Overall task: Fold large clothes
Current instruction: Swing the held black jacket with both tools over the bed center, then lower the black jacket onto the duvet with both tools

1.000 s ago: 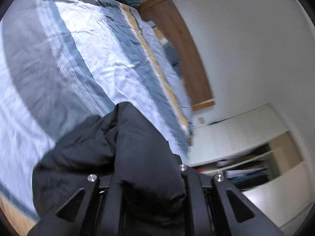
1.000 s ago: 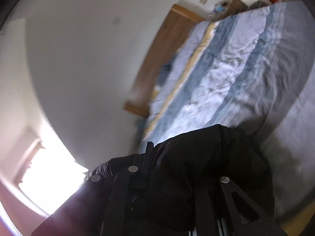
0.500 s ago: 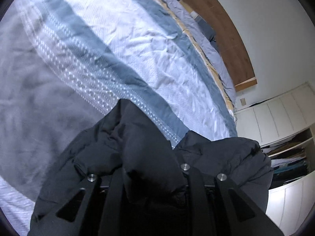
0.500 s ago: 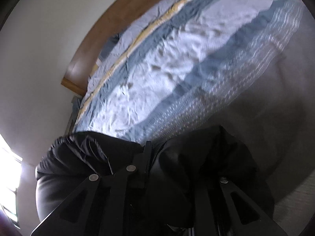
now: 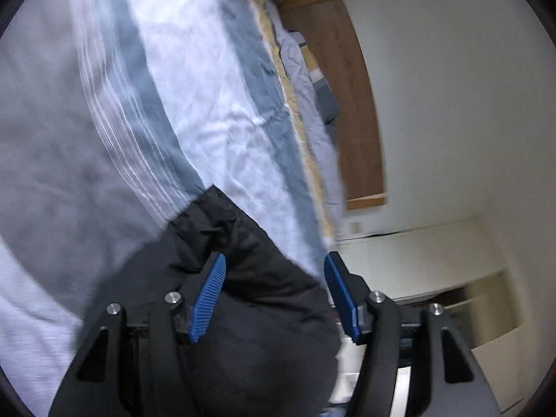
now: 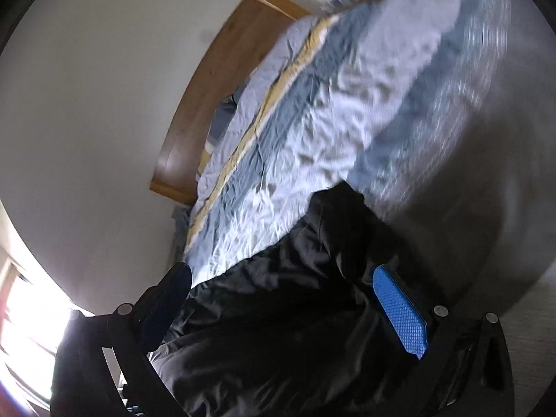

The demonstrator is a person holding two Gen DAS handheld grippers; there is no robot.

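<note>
Black padded jacket (image 5: 243, 278) fills the lower centre of the left wrist view, bunched between the spread fingers of the left tool (image 5: 274, 264) — the blue ribbed pads (image 5: 208, 299) stand apart, cloth touching the left pad and lying in the gap, so nothing is clamped. In the right wrist view the same jacket (image 6: 295, 312) spreads across the lower half of the frame, glossy and creased, lying between the parted fingers of the right tool (image 6: 278, 278); its one visible blue pad (image 6: 399, 316) sits at lower right with cloth beside it, the other finger dark at lower left. Whether the jacket rests on the bed or hangs over it cannot be told — both views are blurred.

Behind the jacket lies the bed (image 5: 104, 121) under a striped duvet (image 5: 194, 111) in pale blue, slate blue and grey, with a yellow band along one side. It takes up the left and upper centre of the left view and the upper right of the right view (image 6: 347, 104). A wooden headboard (image 5: 351, 97) runs along the white wall (image 5: 451, 87) at the upper right of the left view; white cupboards (image 5: 417, 257) with an open shelf sit at lower right. In the right view the headboard (image 6: 215, 80) curves through the upper centre, and a bright window (image 6: 31, 312) glares at the lower left edge.
</note>
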